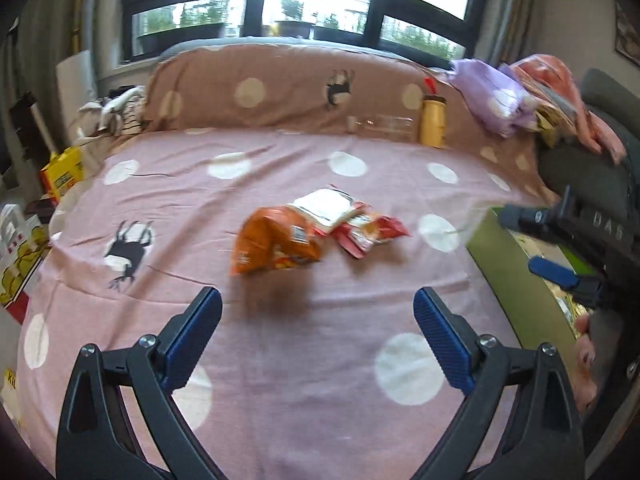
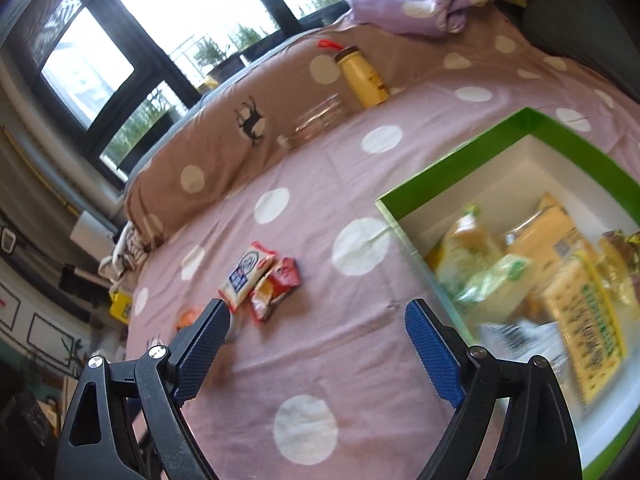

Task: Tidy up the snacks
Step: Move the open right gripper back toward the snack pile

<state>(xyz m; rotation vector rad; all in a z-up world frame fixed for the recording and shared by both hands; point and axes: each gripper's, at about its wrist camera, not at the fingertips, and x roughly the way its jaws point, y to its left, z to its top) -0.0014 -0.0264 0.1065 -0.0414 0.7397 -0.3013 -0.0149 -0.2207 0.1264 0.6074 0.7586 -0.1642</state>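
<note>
Three snack packets remain loose on the bed (image 1: 280, 360): an orange bag (image 1: 276, 242), a white packet (image 1: 326, 208) lying partly over it, and a red packet (image 1: 368, 234) touching the white one on the right. All three sit mid-bed, ahead of my left tool (image 1: 318, 330), whose jaws are spread wide with nothing between them. My right tool (image 2: 318, 344) is likewise spread and empty, hanging over the bedspread just left of the green box (image 2: 460, 160). That box stands at the right of the bed and already holds several yellow and green packets; their labels are blurred and I cannot read them. I judge the step in hand to be the return for another pickup, with the sorting well along but not finished. The next move calls for my left tool to go forward and down onto the orange bag, the nearest item, and to close across its crumpled body without dragging the white packet along. A yellow bottle (image 1: 432, 122) against the far pillow is apart from this work.
</note>
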